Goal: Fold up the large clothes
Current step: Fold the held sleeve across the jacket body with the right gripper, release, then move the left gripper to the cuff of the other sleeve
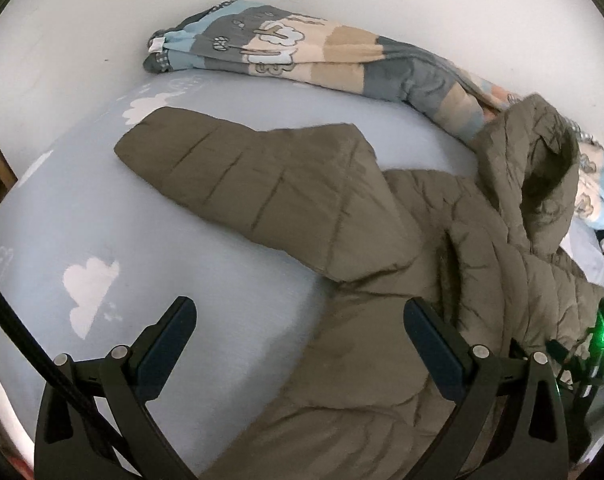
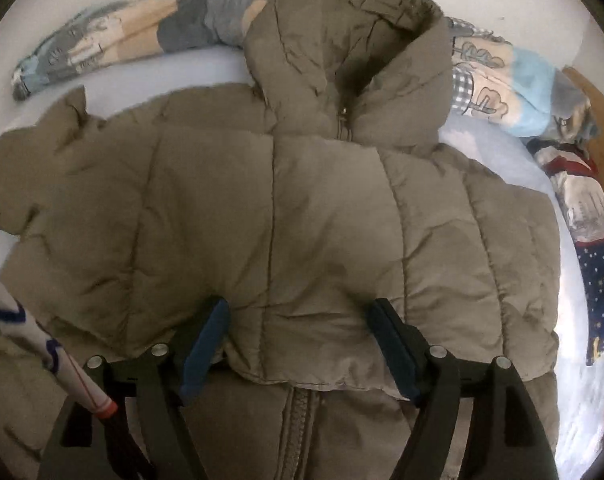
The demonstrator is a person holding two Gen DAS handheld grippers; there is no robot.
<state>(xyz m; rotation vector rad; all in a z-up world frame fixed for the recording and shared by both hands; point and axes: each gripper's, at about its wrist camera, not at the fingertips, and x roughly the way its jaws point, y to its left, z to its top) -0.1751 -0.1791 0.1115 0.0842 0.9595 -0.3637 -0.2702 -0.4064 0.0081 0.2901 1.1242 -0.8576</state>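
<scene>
Jacket [image 2: 286,216] flat on bed [image 1: 182,240], one sleeve [image 1: 230,176] still out. Both hand-held grippers spread, empty: left [image 1: 300,344], right [image 2: 298,344]. Risk: puffy fabric slips shallow pinch, fold springs open.

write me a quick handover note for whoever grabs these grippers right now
Left gripper: open, holding nothing, above the sheet at the jacket's edge.
Right gripper: open, pads either side of a folded-over panel on the jacket, not pinching it.
Jacket: olive puffer, front up on the bed, zipped, hood towards the wall by the rolled quilt.
Done: right side appears folded in.
Left: sleeve lies spread out; fold it in, then fold the body.
</scene>
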